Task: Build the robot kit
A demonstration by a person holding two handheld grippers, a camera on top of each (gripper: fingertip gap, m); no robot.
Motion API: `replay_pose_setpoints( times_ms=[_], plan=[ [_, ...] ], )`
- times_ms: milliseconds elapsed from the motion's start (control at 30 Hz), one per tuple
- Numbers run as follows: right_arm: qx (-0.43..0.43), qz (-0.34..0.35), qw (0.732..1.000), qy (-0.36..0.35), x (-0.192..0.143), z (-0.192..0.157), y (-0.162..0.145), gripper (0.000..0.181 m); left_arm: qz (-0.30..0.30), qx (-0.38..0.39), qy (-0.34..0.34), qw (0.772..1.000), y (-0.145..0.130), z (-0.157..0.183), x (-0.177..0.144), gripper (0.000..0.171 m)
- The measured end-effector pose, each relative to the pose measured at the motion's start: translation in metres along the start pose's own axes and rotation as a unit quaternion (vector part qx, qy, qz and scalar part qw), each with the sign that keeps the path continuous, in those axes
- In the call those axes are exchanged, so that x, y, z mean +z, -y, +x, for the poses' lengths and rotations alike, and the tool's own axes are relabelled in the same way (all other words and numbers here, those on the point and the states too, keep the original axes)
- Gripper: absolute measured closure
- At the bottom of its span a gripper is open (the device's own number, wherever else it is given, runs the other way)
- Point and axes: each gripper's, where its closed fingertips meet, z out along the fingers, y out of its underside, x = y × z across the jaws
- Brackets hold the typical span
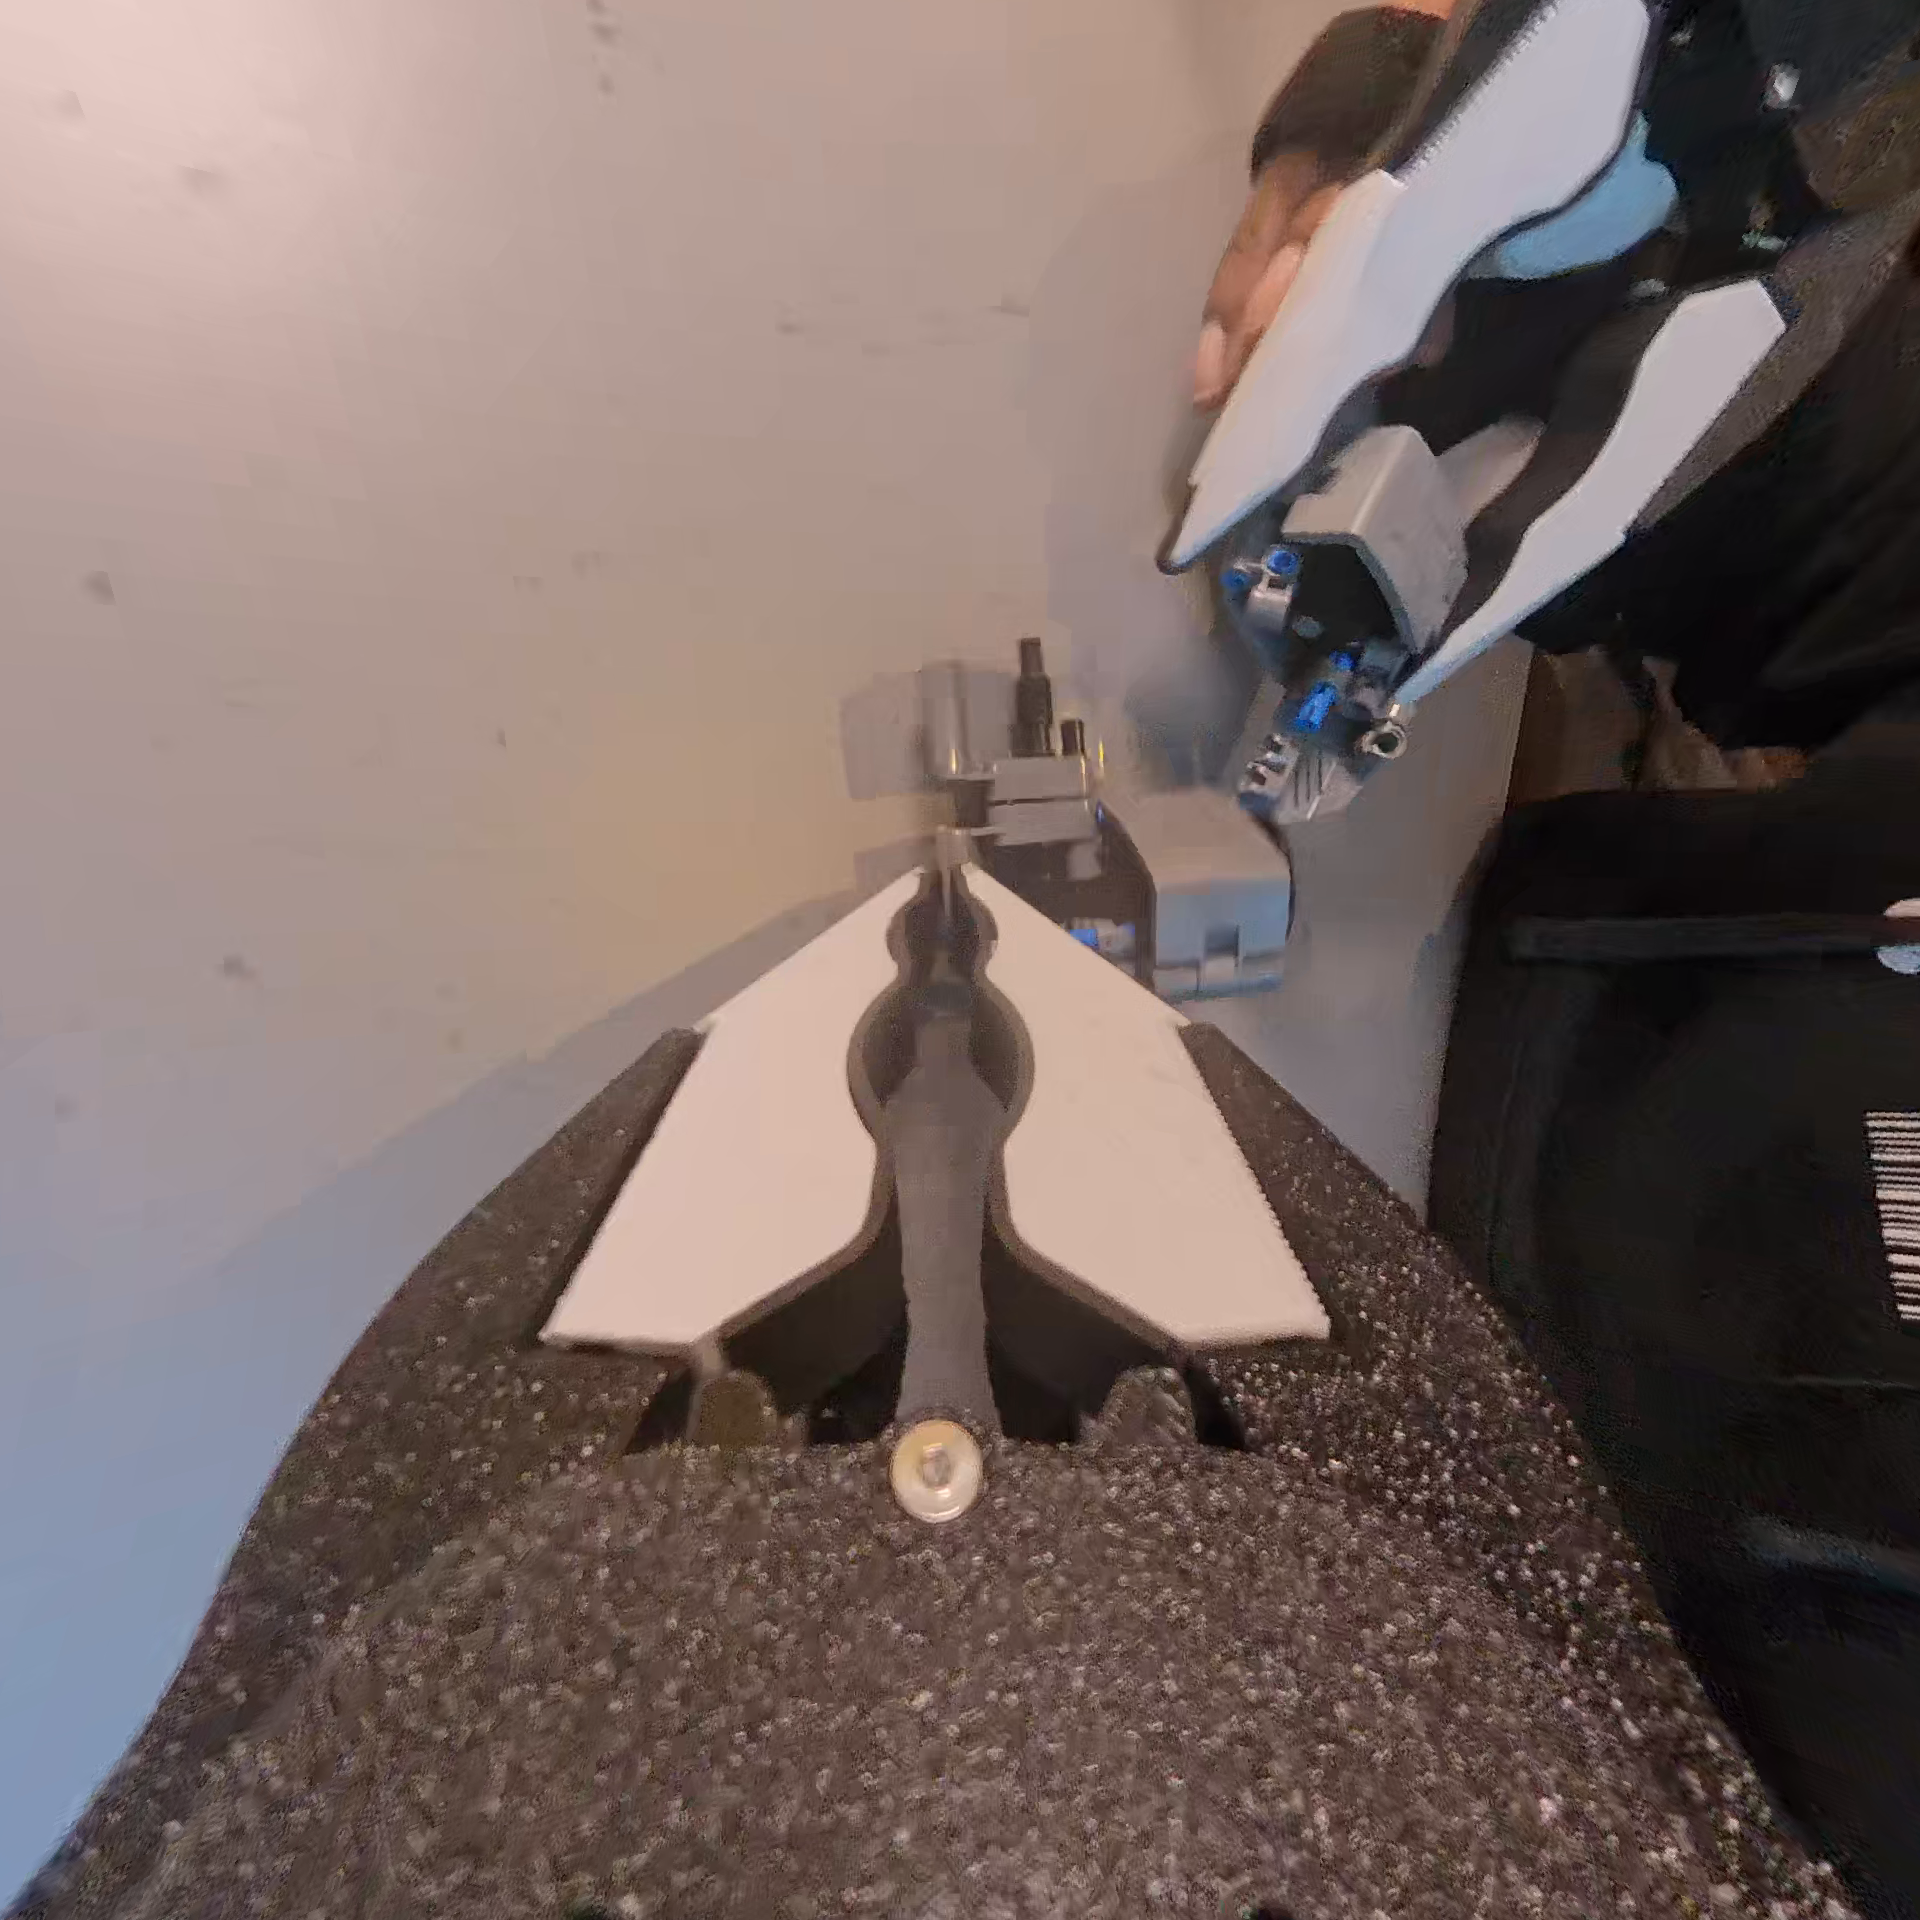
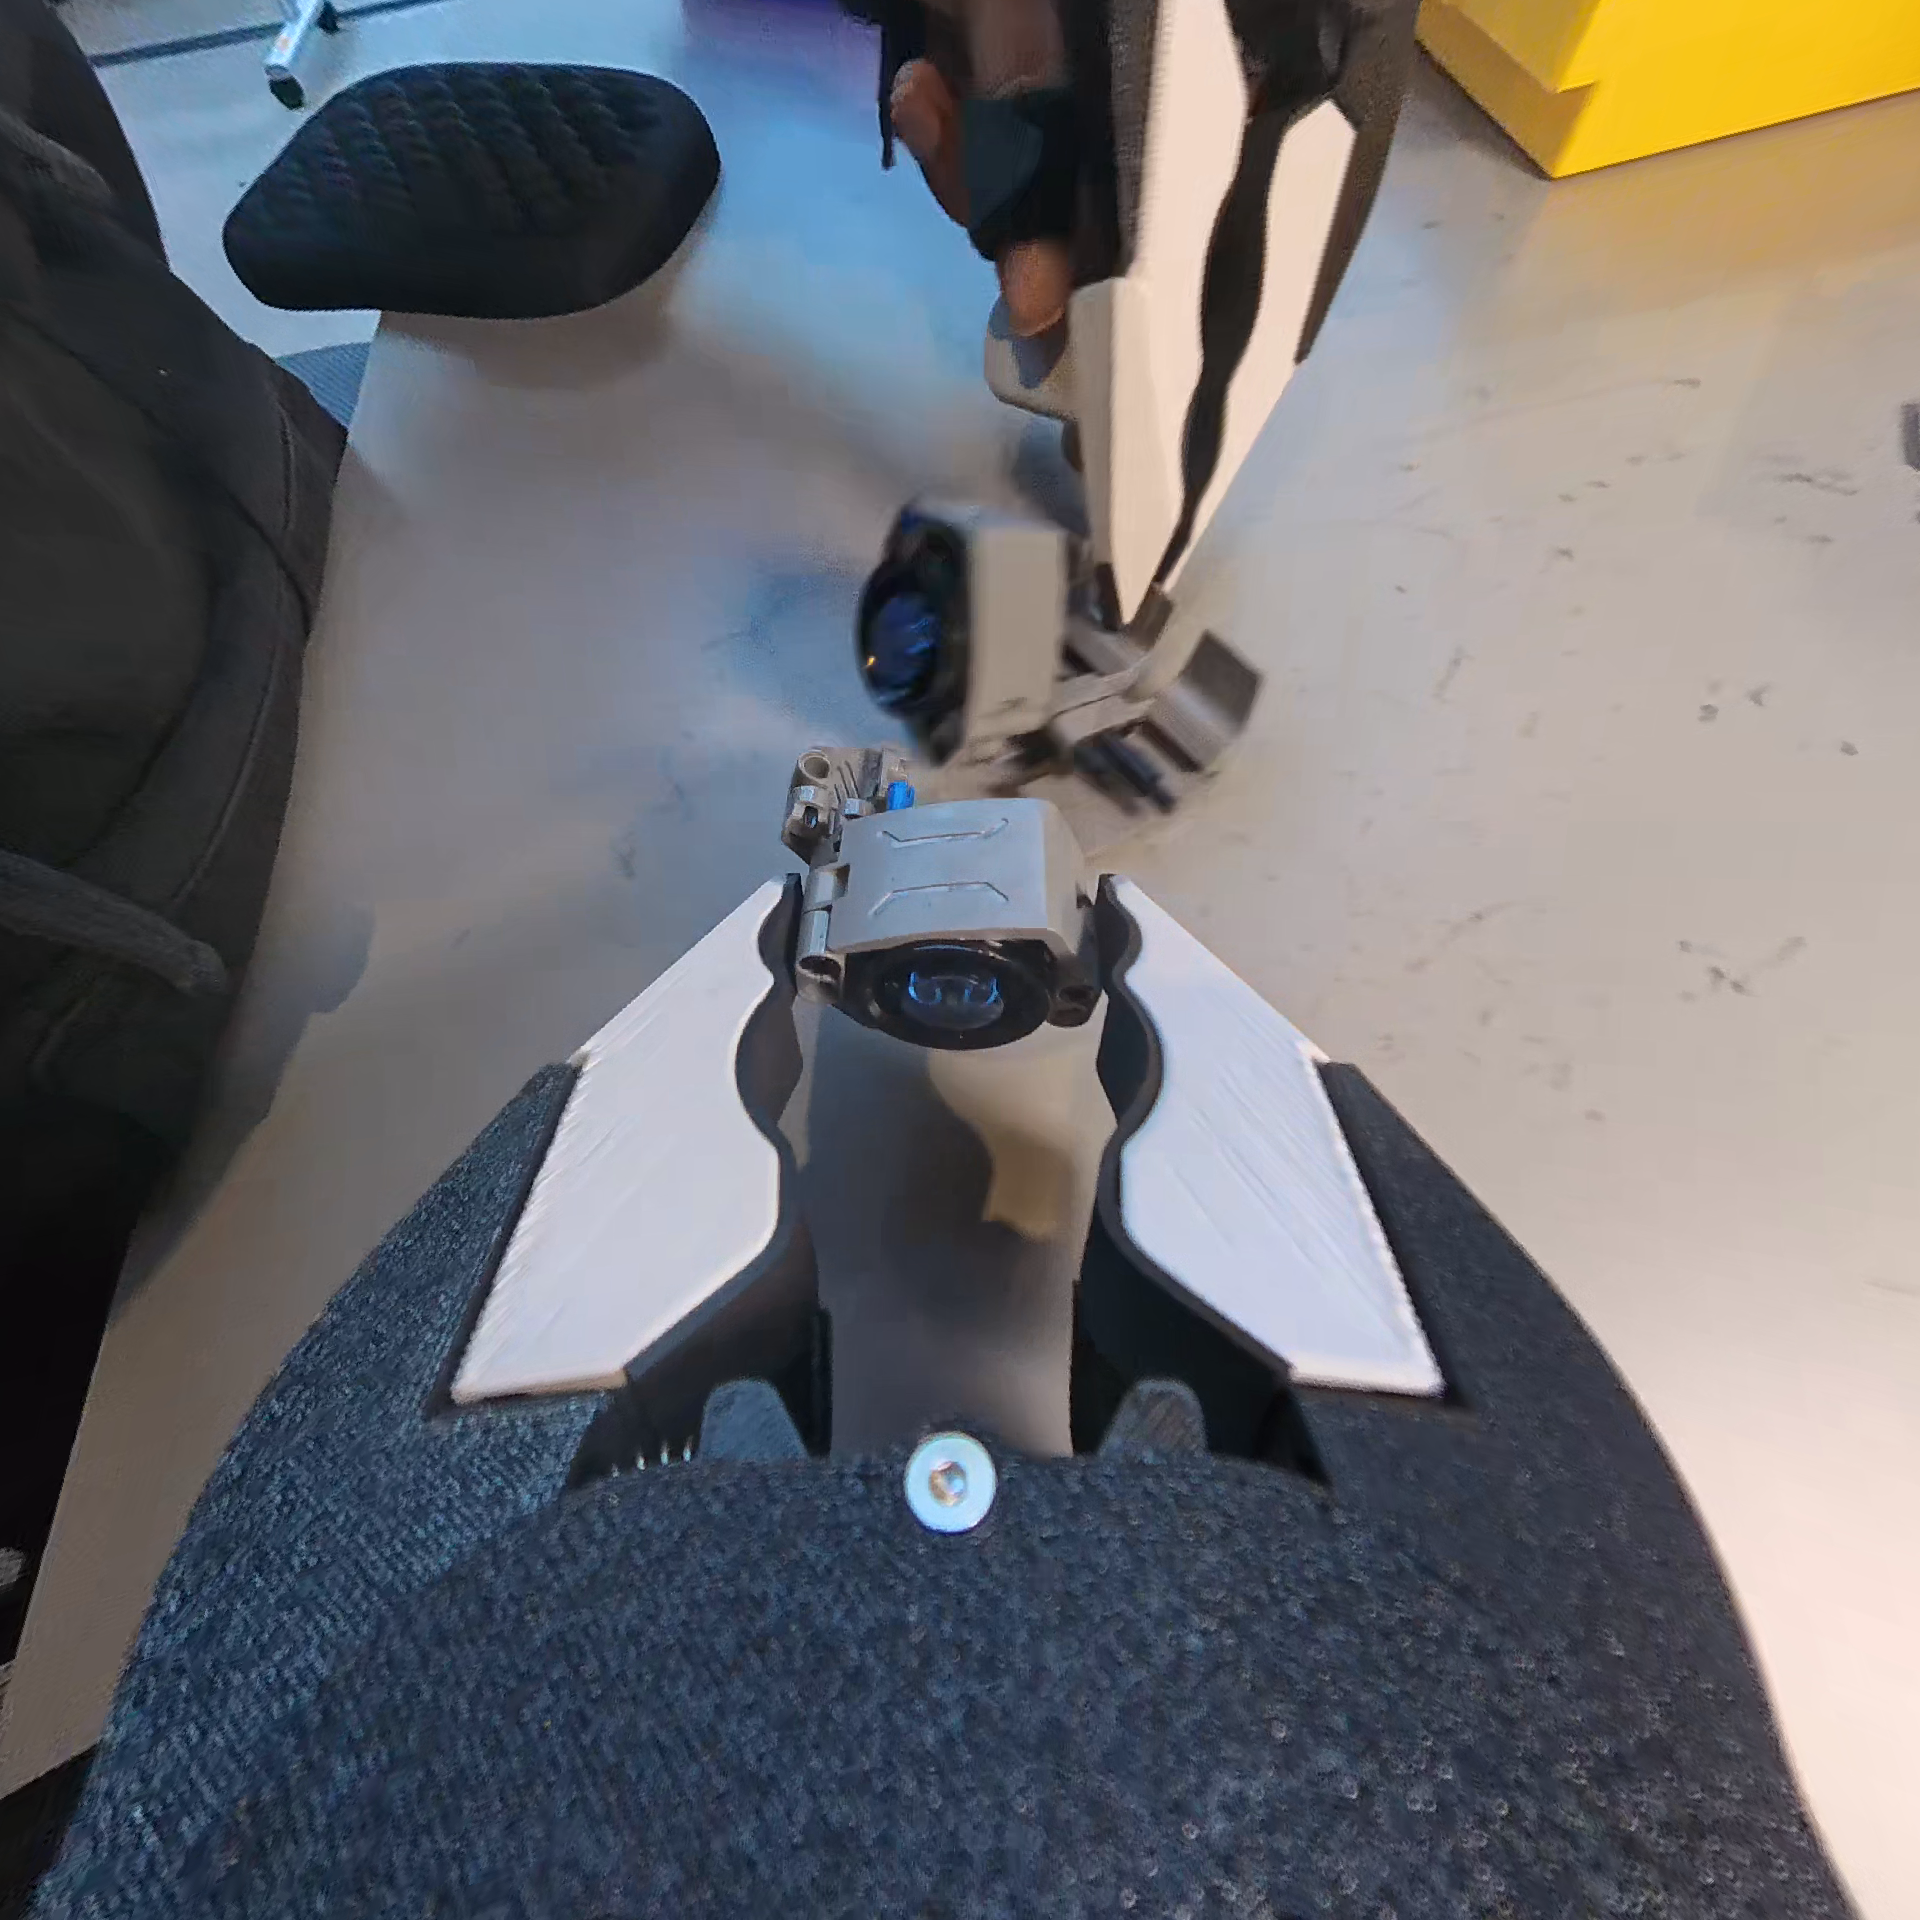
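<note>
Grey brick-built piece (image 2: pixel 935 873) with a round blue lens sits above the pale desk (image 2: pixel 1558 727). The right hand-held gripper (image 2: pixel 948 894) squeezes its two sides, with the fingers set narrow. The left hand-held gripper (image 1: pixel 943 883) is pinched almost closed on a thin tab of a second grey piece (image 1: pixel 1023 800), held only by the very tips. The two pieces are close together. I cannot tell if they touch.

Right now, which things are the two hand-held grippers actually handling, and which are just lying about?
Handled:
- grey brick module, held by right hand-held gripper
- second grey brick assembly, pinched by left hand-held gripper

Lying about:
- black cushion
- yellow box
- black bag
</note>
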Motion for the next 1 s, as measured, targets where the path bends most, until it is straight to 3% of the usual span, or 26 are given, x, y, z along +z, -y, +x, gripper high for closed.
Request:
replay_pose_setpoints(
  times_ms=[67,133,267,367,467,633,733,833,933,1000],
  plan=[
    [-0.005,0.014,1.0,-0.009,-0.003,0.002,0.005,0.127,0.051,0.04,0.05,0.997,0.007,-0.003,-0.006,0.171],
    [-0.005,0.042,0.999,-0.018,-0.008,0.003,0.016,0.127,0.168,0.017,0.065,0.983,0.025,-0.003,-0.022,0.171],
    [0.07,0.11,0.991,0.008,-0.008,0.0,0.043,0.127,0.383,-0.01,0.173,0.907,0.042,-0.012,-0.067,0.171],
    [0.168,0.147,0.975,0.018,0.007,0.003,0.06,0.127,0.452,-0.017,0.235,0.86,0.042,-0.007,-0.084,0.171],
    [0.182,0.145,0.972,0.012,0.02,0.003,0.064,0.127,0.445,0.02,0.287,0.848,0.041,0.003,-0.08,0.171],
    [0.181,0.133,0.974,-0.013,0.021,0.01,0.057,0.127,0.439,0.065,0.299,0.845,0.031,0.024,-0.073,0.168],
    [0.158,0.112,0.981,-0.033,0.02,0.014,0.048,0.127,0.423,0.06,0.264,0.865,0.023,0.031,-0.066,0.165],
    [0.117,0.071,0.989,-0.053,0.022,0.016,0.035,0.127,0.363,0.064,0.239,0.898,0.008,0.031,-0.052,0.163],
    [0.061,0.018,0.995,-0.073,0.027,0.016,0.02,0.127,0.288,0.103,0.236,0.922,-0.009,0.033,-0.039,0.162],
    [0.026,-0.011,0.997,-0.076,0.029,0.014,0.013,0.127,0.249,0.147,0.25,0.924,-0.017,0.035,-0.036,0.16]
  ],
)
